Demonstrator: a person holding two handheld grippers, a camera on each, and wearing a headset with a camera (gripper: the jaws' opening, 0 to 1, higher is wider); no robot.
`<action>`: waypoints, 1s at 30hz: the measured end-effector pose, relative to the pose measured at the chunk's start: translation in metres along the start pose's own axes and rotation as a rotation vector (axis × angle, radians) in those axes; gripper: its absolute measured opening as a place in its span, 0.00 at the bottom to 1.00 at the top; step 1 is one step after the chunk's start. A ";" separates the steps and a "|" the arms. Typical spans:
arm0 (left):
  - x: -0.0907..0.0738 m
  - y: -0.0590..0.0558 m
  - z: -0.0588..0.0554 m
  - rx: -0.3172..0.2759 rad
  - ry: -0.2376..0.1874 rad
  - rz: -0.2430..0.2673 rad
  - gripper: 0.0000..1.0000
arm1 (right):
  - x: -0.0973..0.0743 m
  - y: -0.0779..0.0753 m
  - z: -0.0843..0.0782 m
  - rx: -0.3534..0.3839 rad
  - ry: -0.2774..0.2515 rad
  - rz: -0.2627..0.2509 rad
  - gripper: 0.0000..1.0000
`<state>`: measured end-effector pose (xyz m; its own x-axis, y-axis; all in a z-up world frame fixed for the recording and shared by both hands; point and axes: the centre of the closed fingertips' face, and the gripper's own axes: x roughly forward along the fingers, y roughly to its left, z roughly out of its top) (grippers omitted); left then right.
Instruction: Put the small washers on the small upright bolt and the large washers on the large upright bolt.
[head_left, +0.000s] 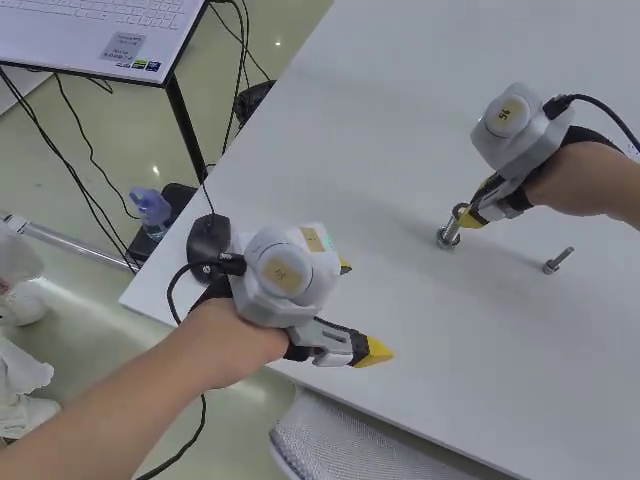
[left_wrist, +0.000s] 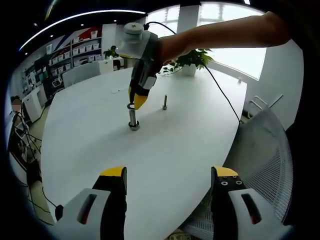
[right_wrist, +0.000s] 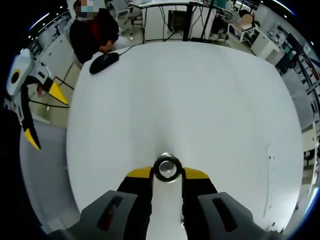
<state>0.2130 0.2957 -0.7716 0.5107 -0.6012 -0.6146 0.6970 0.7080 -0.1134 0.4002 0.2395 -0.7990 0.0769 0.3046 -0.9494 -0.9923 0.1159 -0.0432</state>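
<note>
The right claw (head_left: 472, 216), at the upper right of the head view, is clamped on a metal washer (right_wrist: 167, 167) and holds it at the top of the large upright bolt (head_left: 448, 237), which stands on the white surface (head_left: 400, 110). The small upright bolt (head_left: 557, 260) stands to the right of the large one, apart from it. The left claw (head_left: 357, 308), at lower centre, hovers near the surface's lower edge with its jaws wide apart and nothing between them. A black mouse (head_left: 207, 237) lies at the surface's left corner.

Smooth matt white table (head_left: 420, 120), shiny metal large upright bolt (head_left: 449, 232), glossy metal washer (right_wrist: 167, 168), grey plastic left gripper (left_wrist: 170, 172), matt black mouse (head_left: 207, 238).
</note>
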 end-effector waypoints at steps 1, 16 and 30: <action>0.000 0.000 0.000 0.000 0.000 0.000 0.68 | 0.001 0.000 0.000 -0.002 0.001 0.001 0.22; 0.000 0.003 -0.003 -0.006 0.007 0.005 0.67 | 0.010 0.002 -0.002 -0.003 0.021 0.011 0.22; 0.001 0.004 -0.005 -0.012 0.011 0.010 0.66 | 0.019 0.003 -0.002 -0.011 0.028 0.005 0.22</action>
<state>0.2140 0.3001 -0.7768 0.5125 -0.5900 -0.6240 0.6859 0.7184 -0.1160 0.3984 0.2441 -0.8176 0.0696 0.2784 -0.9579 -0.9937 0.1037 -0.0421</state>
